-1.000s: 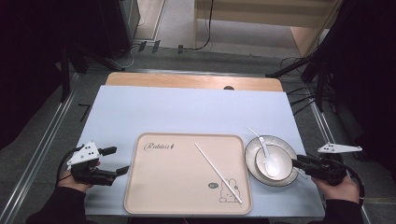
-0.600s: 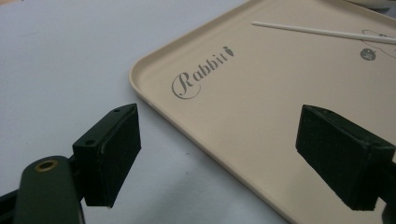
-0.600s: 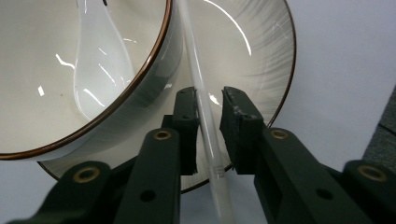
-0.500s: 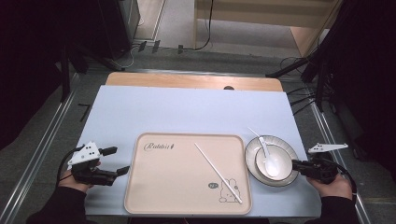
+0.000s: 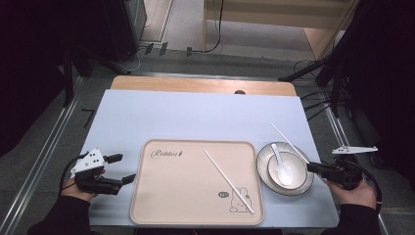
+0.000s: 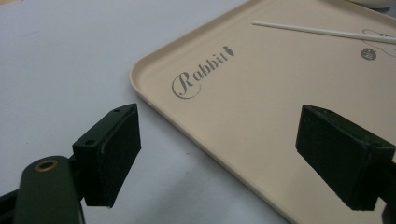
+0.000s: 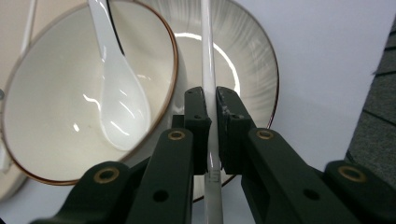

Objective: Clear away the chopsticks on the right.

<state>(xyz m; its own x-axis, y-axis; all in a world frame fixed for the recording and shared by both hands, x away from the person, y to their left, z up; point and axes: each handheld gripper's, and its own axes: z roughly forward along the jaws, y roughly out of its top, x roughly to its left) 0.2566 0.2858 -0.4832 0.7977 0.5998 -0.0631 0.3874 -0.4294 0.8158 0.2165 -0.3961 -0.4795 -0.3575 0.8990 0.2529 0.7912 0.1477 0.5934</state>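
My right gripper [image 7: 211, 135] has just been closing, and now its pads are clamped on a white chopstick [image 7: 206, 60], pinching it near one end. From the gripper's own camera the stick runs straight up toward twelve o'clock, passing over the rim of the striped plate [image 7: 252, 60]. In the high view that same chopstick [image 5: 289, 142] slants up toward eleven o'clock from my right gripper [image 5: 313, 168], lying across the plate's right edge; whether its far tip touches the table I can't quite tell from up there.

On the plate sits a bowl [image 7: 42, 116], and a white spoon [image 7: 116, 98] lies inside it, scoop toward me, handle pointing to twelve.

Over on the other side, my left gripper [image 5: 122, 169] hovers at the nine o'clock side of the tan tray [image 5: 161, 196], fingers wide apart with nothing between them. Its camera looks across the tray's corner, where the word "Rabbit" [image 6: 201, 71] is printed. A second chopstick [image 5: 228, 181] rests on the tray, slanting from its centre down toward five o'clock, near the little rabbit drawing [image 5: 240, 200].

The tray lies at nine o'clock from the plate, just beside it, on the pale blue table [image 5: 195, 117].
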